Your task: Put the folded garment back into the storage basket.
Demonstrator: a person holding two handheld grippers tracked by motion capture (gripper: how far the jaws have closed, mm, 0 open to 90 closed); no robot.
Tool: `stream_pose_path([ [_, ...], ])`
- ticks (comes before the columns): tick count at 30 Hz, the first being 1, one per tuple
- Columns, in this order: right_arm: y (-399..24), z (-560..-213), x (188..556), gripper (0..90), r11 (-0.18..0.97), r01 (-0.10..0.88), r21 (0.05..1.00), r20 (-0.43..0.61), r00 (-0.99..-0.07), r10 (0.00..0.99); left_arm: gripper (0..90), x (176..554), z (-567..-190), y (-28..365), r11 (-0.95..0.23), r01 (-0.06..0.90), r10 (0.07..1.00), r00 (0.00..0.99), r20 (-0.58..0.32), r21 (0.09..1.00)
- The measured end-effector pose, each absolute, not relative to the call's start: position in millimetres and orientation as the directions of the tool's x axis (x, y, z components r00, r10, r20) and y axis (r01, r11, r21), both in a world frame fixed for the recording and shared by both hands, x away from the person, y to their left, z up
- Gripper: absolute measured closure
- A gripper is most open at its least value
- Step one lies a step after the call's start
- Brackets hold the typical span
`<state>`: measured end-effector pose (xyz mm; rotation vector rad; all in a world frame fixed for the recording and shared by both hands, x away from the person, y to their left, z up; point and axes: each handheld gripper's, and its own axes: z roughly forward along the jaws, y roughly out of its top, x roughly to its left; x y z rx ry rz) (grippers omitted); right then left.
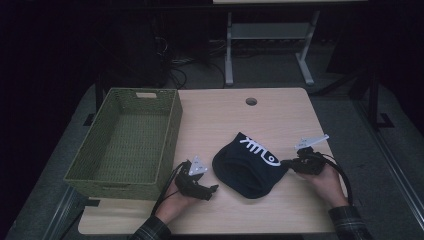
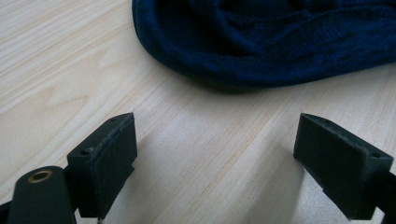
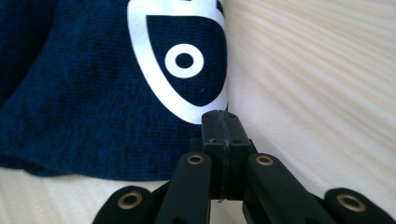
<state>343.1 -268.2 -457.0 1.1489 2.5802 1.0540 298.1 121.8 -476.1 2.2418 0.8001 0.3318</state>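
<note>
Plaid sleeves (image 1: 350, 220) at both my wrists. My left gripper (image 1: 214, 189) is black, a grey three-cornered plate on top, black cable trailing. My right gripper (image 3: 219, 122): black jaws, brass-ringed rivets along the linkage, screw holes in the pads.

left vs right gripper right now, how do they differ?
The left gripper has its jaws wide apart over bare table; the right gripper has its jaws pressed together. The left stands short of the dark blue hat; the right's tip sits at the hat's edge. Both are hand-held, flanking the hat.
</note>
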Motion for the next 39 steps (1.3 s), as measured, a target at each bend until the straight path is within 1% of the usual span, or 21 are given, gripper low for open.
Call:
stream_pose_path([
  [3, -266, -458, 335, 90.0, 0.466, 0.605, 0.646, 0.169, -0.709, 0.685, 13.2, 298, -474, 122, -0.544, 0.462, 0.635, 0.772, -0.016, 0.701],
  [8, -261, -457, 321, 90.0, 0.471, 0.596, 0.650, 0.176, -0.721, 0.670, 13.1, 296, -473, 122, -0.544, 0.453, 0.631, 0.775, -0.011, 0.706],
  [11, -256, -457, 312, 90.0, 0.487, 0.587, 0.646, 0.173, -0.735, 0.656, 13.1, 295, -474, 121, -0.557, 0.457, 0.628, 0.778, -0.009, 0.694],
  [27, -232, -458, 287, 90.0, 0.516, 0.549, 0.658, 0.190, -0.784, 0.591, 13.2, 296, -474, 122, -0.566, 0.449, 0.623, 0.782, 0.003, 0.691],
  [30, -229, -456, 283, 90.0, 0.524, 0.540, 0.659, 0.173, -0.786, 0.593, 13.2, 296, -474, 122, -0.564, 0.447, 0.623, 0.782, 0.003, 0.694],
  [33, -236, -453, 284, 89.9, 0.493, 0.548, 0.675, 0.164, -0.764, 0.624, 13.2, 296, -474, 122, -0.566, 0.453, 0.625, 0.781, 0.000, 0.689],
  [35, -243, -454, 285, 85.0, 0.467, 0.548, 0.693, 0.145, -0.741, 0.655, 13.3, 296, -473, 122, -0.563, 0.456, 0.629, 0.778, -0.001, 0.689],
  [36, -247, -456, 285, 75.7, 0.458, 0.552, 0.697, 0.127, -0.723, 0.679, 13.4, 296, -473, 122, -0.566, 0.458, 0.629, 0.778, -0.001, 0.685],
  [37, -247, -456, 285, 75.7, 0.458, 0.552, 0.697, 0.127, -0.723, 0.679, 13.4, 296, -473, 122, -0.566, 0.461, 0.630, 0.777, -0.003, 0.683],
  [38, -250, -457, 285, 70.5, 0.449, 0.556, 0.700, 0.117, -0.709, 0.695, 13.4, 296, -472, 122, -0.567, 0.464, 0.631, 0.776, -0.004, 0.681],
  [39, -253, -459, 286, 63.3, 0.444, 0.549, 0.708, 0.099, -0.699, 0.708, 13.4, 296, -471, 122, -0.565, 0.465, 0.632, 0.775, -0.005, 0.682],
])
